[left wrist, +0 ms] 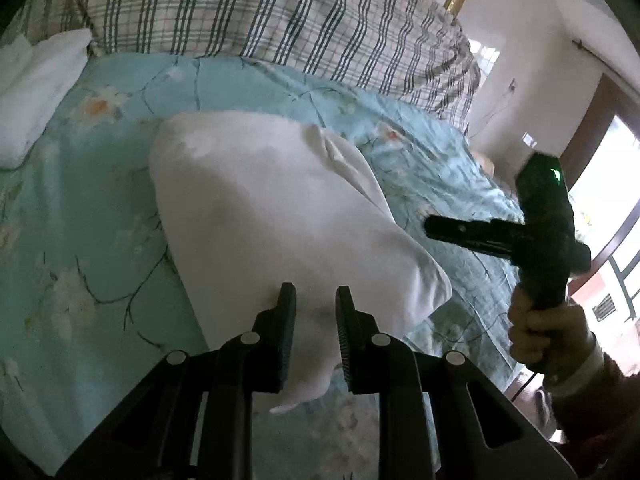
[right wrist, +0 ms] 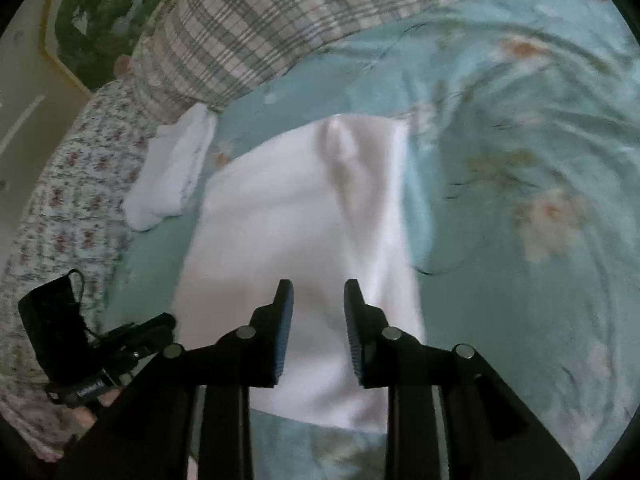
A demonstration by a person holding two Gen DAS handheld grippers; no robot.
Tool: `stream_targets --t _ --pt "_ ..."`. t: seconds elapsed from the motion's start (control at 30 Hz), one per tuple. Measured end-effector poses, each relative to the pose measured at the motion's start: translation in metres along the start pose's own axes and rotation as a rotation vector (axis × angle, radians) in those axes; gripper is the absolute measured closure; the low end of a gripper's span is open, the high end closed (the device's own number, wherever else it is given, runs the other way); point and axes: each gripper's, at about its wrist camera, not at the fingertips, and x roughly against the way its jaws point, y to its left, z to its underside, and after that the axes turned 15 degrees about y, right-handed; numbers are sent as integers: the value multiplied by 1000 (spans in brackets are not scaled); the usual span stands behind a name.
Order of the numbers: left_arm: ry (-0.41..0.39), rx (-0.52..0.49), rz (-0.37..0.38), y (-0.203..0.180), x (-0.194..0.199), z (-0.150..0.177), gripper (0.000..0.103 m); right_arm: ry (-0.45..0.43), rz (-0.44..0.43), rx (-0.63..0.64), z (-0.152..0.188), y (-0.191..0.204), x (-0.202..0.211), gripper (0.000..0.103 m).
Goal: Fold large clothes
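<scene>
A white garment (left wrist: pixel 272 208) lies partly folded on the light blue flowered bedsheet (left wrist: pixel 80 208). My left gripper (left wrist: pixel 316 320) is at its near edge, shut on a bunch of the cloth; a small tail hangs below the pads. A hand (left wrist: pixel 548 332) holds my right gripper (left wrist: pixel 432 228) above the sheet to the right, apart from the garment. In the right wrist view the right gripper (right wrist: pixel 318 312) is open over the garment (right wrist: pixel 296 220), with nothing pinched between its fingers. The left gripper (right wrist: pixel 160 324) shows at the lower left, beside the garment's edge.
A plaid quilt (left wrist: pixel 260 12) is heaped along the far side of the bed. A second folded white cloth (right wrist: pixel 172 168) lies by it at the left. A small-flowered sheet (right wrist: pixel 68 184) covers the left edge. A wall and a bright doorway (left wrist: pixel 600 184) are at the right.
</scene>
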Motion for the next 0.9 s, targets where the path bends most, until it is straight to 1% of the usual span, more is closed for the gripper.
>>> stream_targets --t 0.03,0.07,0.13,0.23,0.27,0.3,0.33,0.37,0.4,0.43,0.47,0.53,0.63,0.7,0.8,0.83,0.9 --pt "-1 8 4 2 0 1 83 -5 15 -10 4 -4 3 58" --pt "-4 18 12 3 1 1 83 -3 29 -15 8 -8 4 54" --pt "-13 22 18 3 4 1 83 22 49 -25 15 -15 2 52" --pt "-7 -2 4 0 6 2 83 64 25 -33 19 -21 -10 52" --pt "6 -11 -9 -1 3 3 83 76 29 -31 19 -22 -15 55" --pt "18 -20 -13 -2 0 3 83 99 29 -27 18 -22 -22 76" --pt "20 -23 -14 -1 -2 3 83 118 19 -28 16 -21 -28 84" --pt "27 -24 -17 -1 -4 3 84 108 12 -28 15 -19 -26 84" --pt "39 -21 -15 0 -8 3 85 70 14 -12 14 -16 -16 85" --pt "63 -11 -15 2 -18 4 88 51 26 1 14 -14 -9 86" --pt "73 -10 -10 4 -24 4 90 41 60 18 15 -13 -4 86" --pt "74 -11 9 5 -35 6 92 71 98 27 17 -18 -8 87" --pt "76 10 28 8 -37 6 93 141 132 4 27 -31 -34 87" --pt "83 13 30 10 -35 7 94 127 152 16 30 -28 -34 85" --pt "91 4 3 7 -29 6 93 133 156 13 25 -24 -23 78" --pt "92 0 -13 4 -25 5 93 112 143 10 23 -21 -14 78" --pt "81 8 -15 2 -15 4 93 56 113 17 17 -16 3 78"
